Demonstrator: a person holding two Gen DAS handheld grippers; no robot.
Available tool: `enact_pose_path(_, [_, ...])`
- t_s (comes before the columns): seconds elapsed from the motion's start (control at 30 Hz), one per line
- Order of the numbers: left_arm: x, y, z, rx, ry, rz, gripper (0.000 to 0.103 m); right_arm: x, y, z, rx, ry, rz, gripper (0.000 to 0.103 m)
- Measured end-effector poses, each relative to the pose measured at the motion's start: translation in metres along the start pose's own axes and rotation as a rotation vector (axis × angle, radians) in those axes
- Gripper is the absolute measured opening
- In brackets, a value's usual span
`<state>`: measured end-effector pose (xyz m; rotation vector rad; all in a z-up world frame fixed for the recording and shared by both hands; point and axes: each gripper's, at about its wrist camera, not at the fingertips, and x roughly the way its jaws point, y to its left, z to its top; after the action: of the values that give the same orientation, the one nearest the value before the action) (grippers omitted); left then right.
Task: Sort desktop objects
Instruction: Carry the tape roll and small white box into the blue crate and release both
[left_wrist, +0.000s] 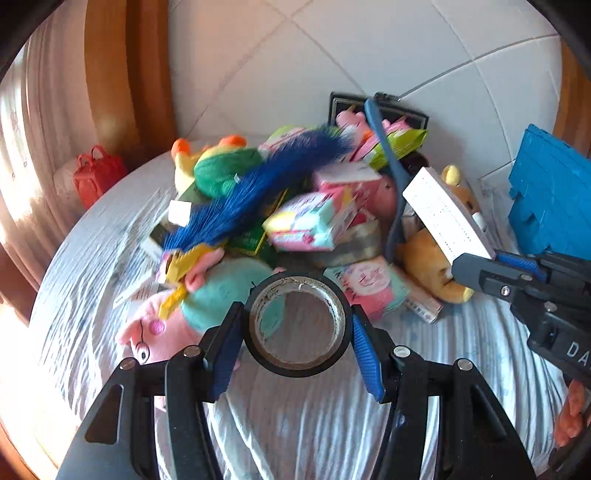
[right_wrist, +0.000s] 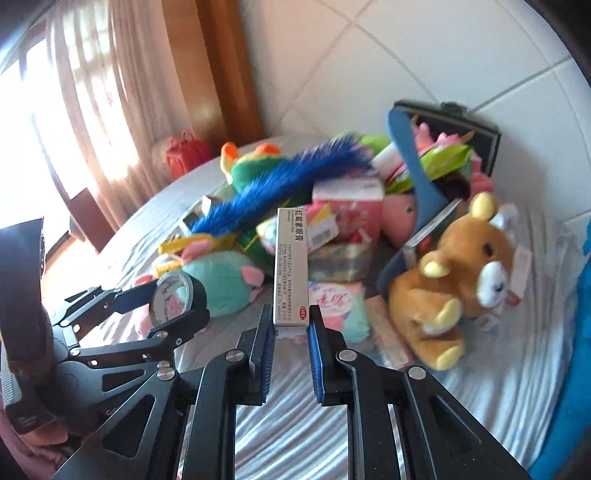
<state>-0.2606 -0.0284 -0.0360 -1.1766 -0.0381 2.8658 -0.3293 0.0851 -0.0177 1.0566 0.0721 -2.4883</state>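
My left gripper is shut on a roll of tape with a black rim, held just above the bed; the right wrist view shows the same gripper and roll at the left. My right gripper is shut on the lower end of a slim white ointment box, which stands upright between the blue pads. In the left wrist view that gripper holds the box tilted at the right. Behind both lies a pile of plush toys and cartons.
The pile holds a blue feather duster, a pink pig plush, a brown bear plush and an open black case. A red bag sits far left, a blue crate at the right. The striped sheet covers the bed.
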Motion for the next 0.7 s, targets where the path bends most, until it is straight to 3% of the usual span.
enact_pose_path(0.13, [-0.028, -0.05, 0.035, 0.066, -0.106, -0.066, 0.055, -0.063, -0.028, 0.028, 0.01, -0.151, -0.13, 0.017])
enact_pose_path(0.37, [-0.071, -0.156, 0.083, 0.211, -0.265, -0.208, 0.055, -0.181, -0.082, 0.039, 0.08, -0.358, -0.404, 0.017])
enact_pose_path(0.53, [-0.102, -0.231, 0.115, 0.273, -0.323, -0.351, 0.055, -0.255, -0.13, 0.033, 0.158, -0.442, -0.584, 0.017])
enact_pose_path(0.7, [-0.129, -0.308, 0.134, 0.362, -0.356, -0.43, 0.055, -0.32, -0.196, 0.023, 0.248, -0.415, -0.74, 0.017])
